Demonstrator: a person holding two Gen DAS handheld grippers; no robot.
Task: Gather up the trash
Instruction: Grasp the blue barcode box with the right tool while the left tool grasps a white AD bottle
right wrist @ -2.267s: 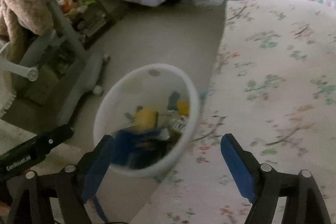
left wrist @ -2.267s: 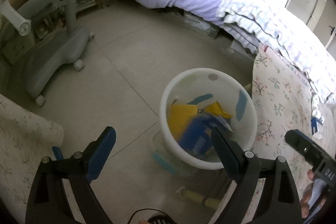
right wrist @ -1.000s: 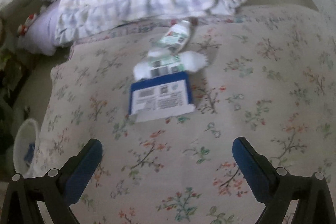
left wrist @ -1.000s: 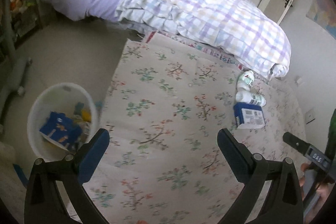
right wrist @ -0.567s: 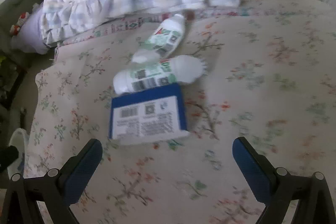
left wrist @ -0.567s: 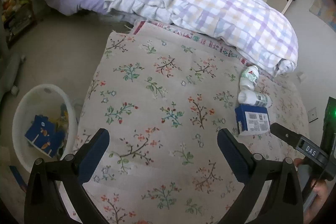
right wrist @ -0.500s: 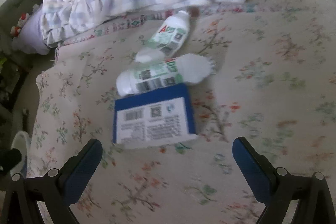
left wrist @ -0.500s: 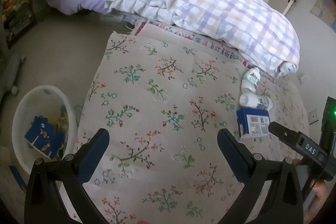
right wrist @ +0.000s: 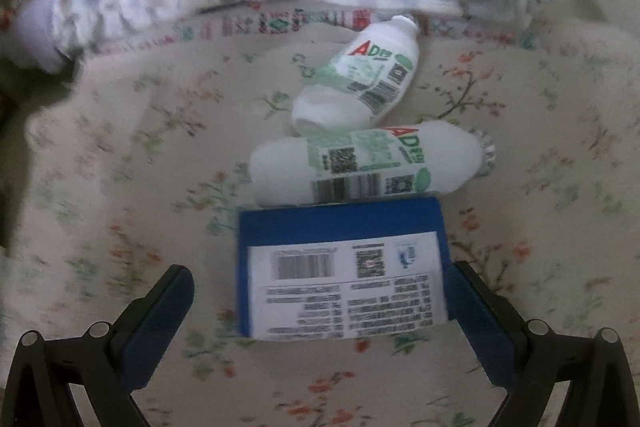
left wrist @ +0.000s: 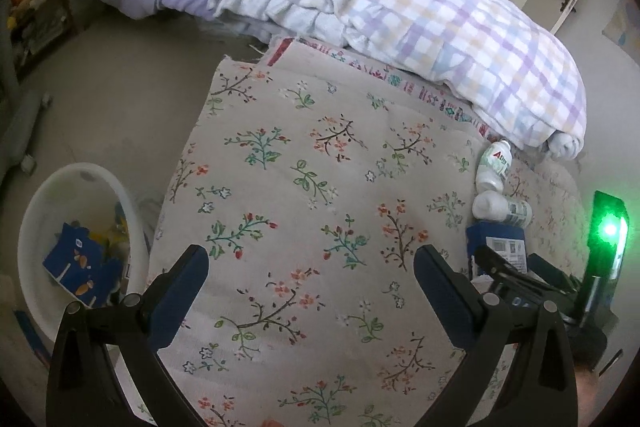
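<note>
Right gripper (right wrist: 318,307): jaws wide, straddling the box's (right wrist: 342,267) near end.
Left gripper (left wrist: 310,287): spread, empty, over the mat (left wrist: 320,187).
Risk: the box touched a bottle (right wrist: 364,167); closing could nudge it rolling.
Bin (left wrist: 48,203): on the floor, left.

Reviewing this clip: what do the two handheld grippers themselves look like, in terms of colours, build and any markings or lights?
Both look alike. The left gripper and right gripper each have a black angular frame with round silver rivets and two fingers faced with dark blue pads. From the left wrist view, the right unit also shows a black body with a glowing green light. No cables or sleeves are visible.
</note>
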